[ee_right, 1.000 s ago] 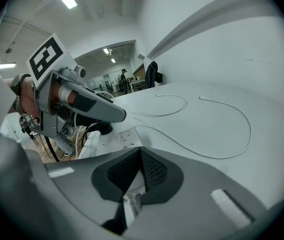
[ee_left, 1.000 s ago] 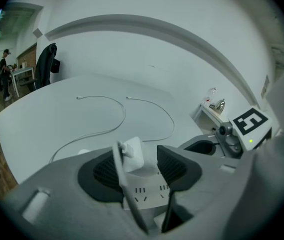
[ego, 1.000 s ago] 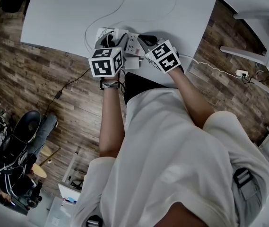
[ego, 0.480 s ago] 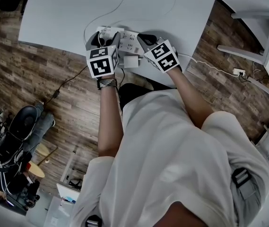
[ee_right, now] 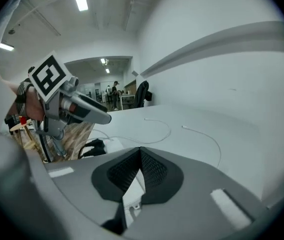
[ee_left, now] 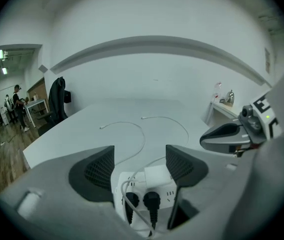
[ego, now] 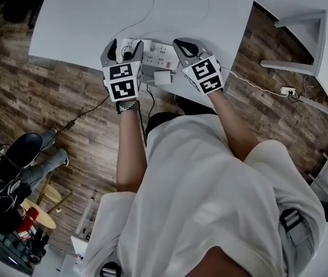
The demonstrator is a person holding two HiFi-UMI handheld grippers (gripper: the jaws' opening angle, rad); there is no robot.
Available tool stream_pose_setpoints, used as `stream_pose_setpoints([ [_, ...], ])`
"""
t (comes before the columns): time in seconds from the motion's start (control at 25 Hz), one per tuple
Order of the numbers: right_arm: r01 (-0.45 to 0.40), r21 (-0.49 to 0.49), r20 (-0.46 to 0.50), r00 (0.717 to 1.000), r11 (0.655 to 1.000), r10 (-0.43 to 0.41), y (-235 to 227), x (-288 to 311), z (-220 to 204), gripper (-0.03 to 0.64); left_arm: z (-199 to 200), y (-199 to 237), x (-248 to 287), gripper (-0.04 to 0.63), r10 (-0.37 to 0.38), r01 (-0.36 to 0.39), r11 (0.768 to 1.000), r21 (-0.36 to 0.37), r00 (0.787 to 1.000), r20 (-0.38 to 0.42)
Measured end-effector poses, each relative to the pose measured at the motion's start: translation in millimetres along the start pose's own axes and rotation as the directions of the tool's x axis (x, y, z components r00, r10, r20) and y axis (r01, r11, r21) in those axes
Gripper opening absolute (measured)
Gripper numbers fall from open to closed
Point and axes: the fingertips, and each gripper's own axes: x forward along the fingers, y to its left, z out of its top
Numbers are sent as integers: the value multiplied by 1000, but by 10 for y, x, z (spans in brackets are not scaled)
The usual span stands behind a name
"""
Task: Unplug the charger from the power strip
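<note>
Two grippers flank a white power strip [ego: 159, 53] that lies along the near edge of a white table [ego: 66, 16]. Left of the strip, a thin black cord [ego: 89, 105] hangs from the table edge down to the wood floor [ego: 25, 91]. The left gripper [ego: 122, 46] sits at the strip's left end; in its own view its jaws stand well apart, straddling that end without touching it [ee_left: 139, 159]. Between them on the strip sit two black plugs [ee_left: 150, 200] side by side. Just beyond them is the white charger [ee_left: 155, 175], still seated in its socket. Its thin white cable [ee_left: 125, 196] loops down past the plugs. Beyond the strip, two loose white cables [ee_left: 141, 134] curve across the tabletop. In the head view a small white block [ego: 162, 78] lies against the strip's near side. At the strip's right end is the right gripper [ego: 185, 42]. Its jaws are closed tip to tip with nothing pinched [ee_right: 141, 151], and a sliver of the strip shows in the wedge below the pads [ee_right: 154, 171]. Right of the strip, a white cord [ego: 256, 81] trails to a floor outlet [ego: 287, 89].
</note>
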Motion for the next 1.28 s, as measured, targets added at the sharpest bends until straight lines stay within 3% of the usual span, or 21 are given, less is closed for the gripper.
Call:
stream_pose_setpoints([
  [0.2, 43, 33, 95, 994, 999, -46, -2, -352, 370, 3, 179, -116, -373, 322, -3, -1, 999, 41, 996, 94],
  [0.4, 57, 49, 151, 986, 997, -64, -18, -598, 634, 3, 310, -188, -513, 197, -14, 6, 998, 55, 989, 144],
  [0.76, 45, 45, 199, 979, 998, -53, -100, -785, 788, 3, 310, -294, -562, 12, -7, -4, 998, 67, 986, 165],
  [0.96, 31, 34, 233, 972, 999, -39, -254, -774, 965, 2, 427, -254, -504, 5, 24, -38, 997, 72, 983, 180],
  [1.28, 40, 21, 267, 963, 999, -44, -329, -737, 1231, 2, 590, -220, -473, 5, 3, -16, 998, 65, 980, 197],
])
